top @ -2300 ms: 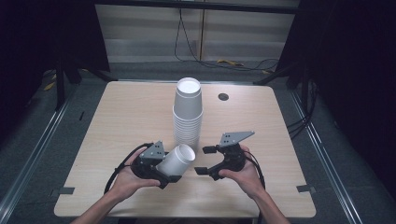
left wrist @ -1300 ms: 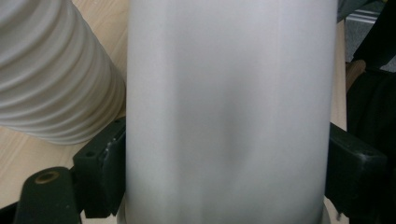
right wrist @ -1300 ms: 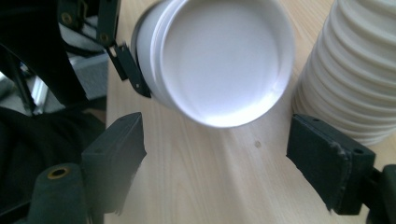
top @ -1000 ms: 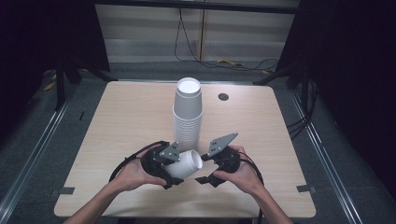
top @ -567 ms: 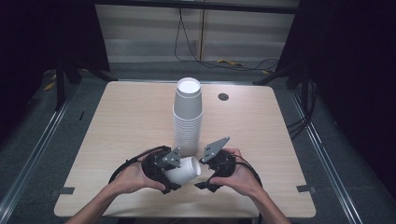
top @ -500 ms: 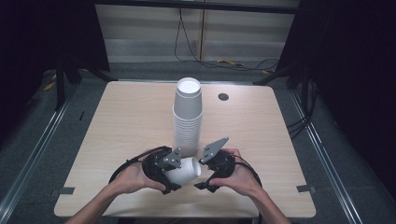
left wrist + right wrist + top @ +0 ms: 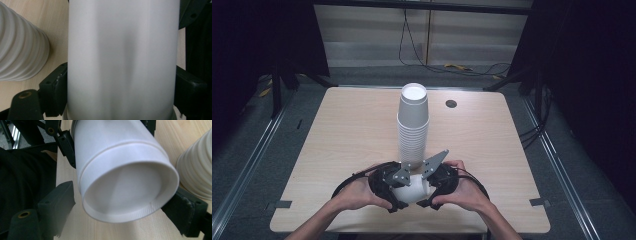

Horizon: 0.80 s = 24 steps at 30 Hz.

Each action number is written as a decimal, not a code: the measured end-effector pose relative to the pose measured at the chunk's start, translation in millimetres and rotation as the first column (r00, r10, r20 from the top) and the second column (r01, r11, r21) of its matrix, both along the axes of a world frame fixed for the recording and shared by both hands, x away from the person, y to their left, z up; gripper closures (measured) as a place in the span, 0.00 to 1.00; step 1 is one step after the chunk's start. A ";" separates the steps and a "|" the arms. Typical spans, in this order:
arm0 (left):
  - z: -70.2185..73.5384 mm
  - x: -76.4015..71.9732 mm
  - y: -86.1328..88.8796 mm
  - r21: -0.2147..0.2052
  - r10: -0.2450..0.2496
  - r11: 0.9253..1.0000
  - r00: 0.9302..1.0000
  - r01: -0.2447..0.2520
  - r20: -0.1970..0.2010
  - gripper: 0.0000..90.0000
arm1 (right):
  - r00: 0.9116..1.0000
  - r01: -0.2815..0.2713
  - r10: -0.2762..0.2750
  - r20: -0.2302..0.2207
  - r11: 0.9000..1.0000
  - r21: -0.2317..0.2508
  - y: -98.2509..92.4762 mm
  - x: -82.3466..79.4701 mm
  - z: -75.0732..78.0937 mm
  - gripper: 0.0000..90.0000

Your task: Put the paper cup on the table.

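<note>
A light wooden table (image 7: 337, 145) with rounded corners fills the middle of the frame. A tall stack of white paper cups (image 7: 413, 125) stands upside down on it, just above the centre. A small dark round hole (image 7: 451, 104) sits in the tabletop toward the upper right.

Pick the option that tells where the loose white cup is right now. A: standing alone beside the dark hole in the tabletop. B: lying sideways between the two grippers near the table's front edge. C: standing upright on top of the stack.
B: the white cup lies sideways between the left gripper and right gripper, in front of the stack.
</note>
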<state>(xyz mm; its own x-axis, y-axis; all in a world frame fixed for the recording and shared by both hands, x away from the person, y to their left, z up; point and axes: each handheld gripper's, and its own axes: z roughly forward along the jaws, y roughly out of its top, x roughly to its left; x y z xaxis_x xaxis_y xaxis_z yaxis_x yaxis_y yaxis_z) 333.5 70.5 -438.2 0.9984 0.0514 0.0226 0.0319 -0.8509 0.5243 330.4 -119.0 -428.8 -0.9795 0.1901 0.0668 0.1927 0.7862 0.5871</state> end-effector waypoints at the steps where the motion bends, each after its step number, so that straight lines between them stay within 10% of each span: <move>1: -0.3 -0.3 -0.3 0.000 -0.001 1.000 1.000 0.001 0.000 0.17 | 1.000 -0.007 0.007 0.000 1.000 0.000 0.8 0.4 -0.2 0.16; 24: -2.0 -12.0 -7.6 0.014 -0.063 0.998 0.998 0.063 0.005 0.17 | 0.997 -0.062 0.062 -0.043 0.998 -0.016 11.6 -4.3 -7.0 0.25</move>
